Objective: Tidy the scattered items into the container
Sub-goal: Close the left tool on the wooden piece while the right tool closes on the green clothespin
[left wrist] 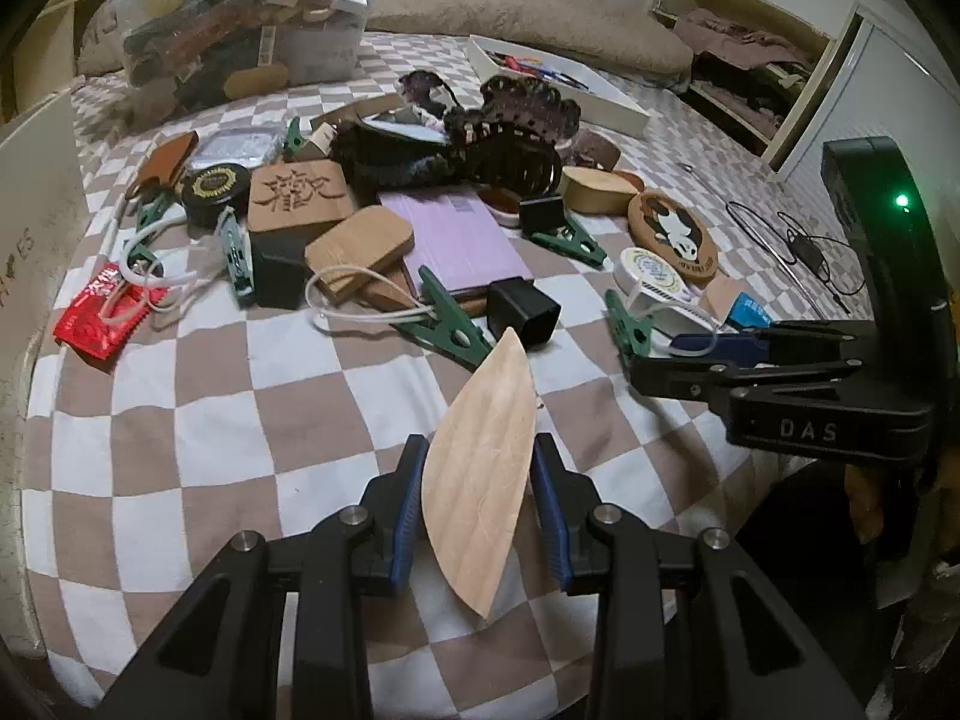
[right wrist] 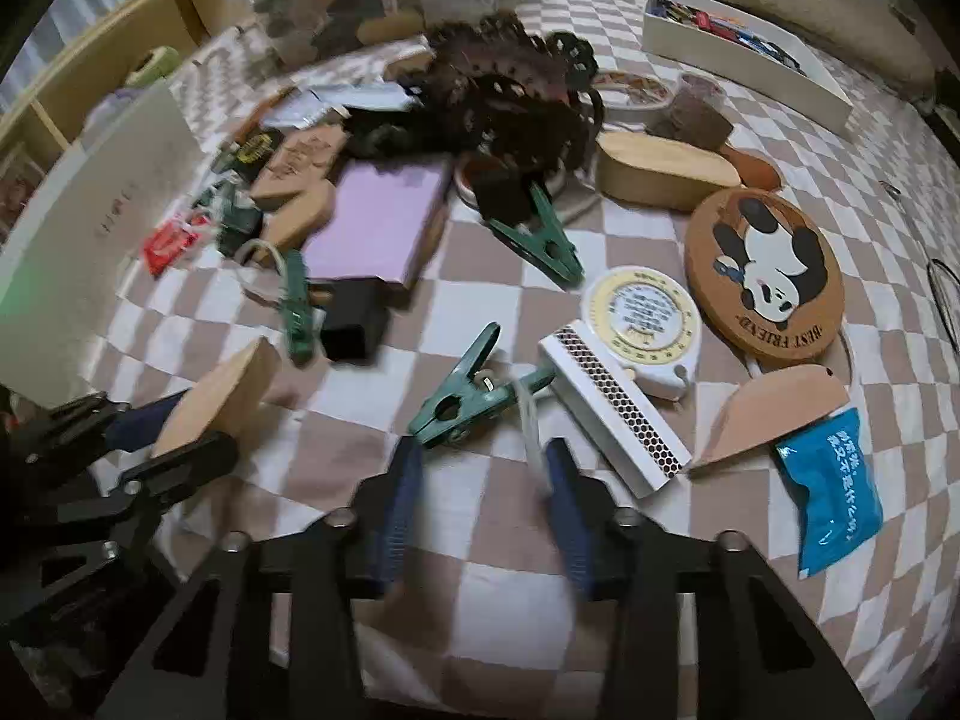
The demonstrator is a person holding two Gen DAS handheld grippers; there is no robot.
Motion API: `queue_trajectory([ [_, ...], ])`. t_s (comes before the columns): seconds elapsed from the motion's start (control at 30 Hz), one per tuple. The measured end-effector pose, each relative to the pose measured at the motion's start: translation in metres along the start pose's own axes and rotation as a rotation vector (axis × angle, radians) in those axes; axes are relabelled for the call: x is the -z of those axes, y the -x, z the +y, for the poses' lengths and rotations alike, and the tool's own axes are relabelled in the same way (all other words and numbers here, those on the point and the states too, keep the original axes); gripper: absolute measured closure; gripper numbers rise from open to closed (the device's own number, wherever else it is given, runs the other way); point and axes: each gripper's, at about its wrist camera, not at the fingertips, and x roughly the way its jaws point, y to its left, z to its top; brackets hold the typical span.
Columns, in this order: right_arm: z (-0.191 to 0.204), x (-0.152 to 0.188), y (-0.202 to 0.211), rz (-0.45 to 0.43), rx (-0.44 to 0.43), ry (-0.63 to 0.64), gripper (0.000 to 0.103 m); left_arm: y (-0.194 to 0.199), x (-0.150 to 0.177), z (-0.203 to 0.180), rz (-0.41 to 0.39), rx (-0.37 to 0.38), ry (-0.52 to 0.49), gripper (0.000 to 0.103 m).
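The landmark is the flat lilac rectangular pad lying mid-pile on the brown-and-white checked cloth. Far left of it lies a red foil sachet; behind and left stands the clear plastic container, already part filled. In front of the pad, the left gripper clamps a pale wooden leaf-shaped piece upright between its blue pads. Right of the pad, the right gripper holds its fingers narrowly apart over a green plastic clip and its white cord; whether the pads grip the cord I cannot tell. Farther right lies a round cork panda coaster.
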Motion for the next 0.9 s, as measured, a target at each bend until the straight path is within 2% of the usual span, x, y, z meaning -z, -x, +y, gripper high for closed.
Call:
queue_trajectory([
  [0.3,0.016,-0.006,-0.008,-0.023,-0.059,-0.03,0.066,0.011,-0.004,0.004,-0.023,-0.009,0.017,0.069],
  [0.5,0.02,-0.005,0.009,-0.067,-0.114,-0.058,0.066,0.021,-0.006,0.008,-0.041,-0.006,0.034,0.069],
  [0.73,0.028,-0.006,0.018,-0.103,-0.133,-0.057,0.066,0.031,-0.01,0.007,-0.066,0.004,0.038,0.069],
  [0.9,0.032,-0.009,0.005,-0.081,-0.11,-0.051,0.066,0.033,-0.01,0.008,-0.069,0.004,0.042,0.069],
])
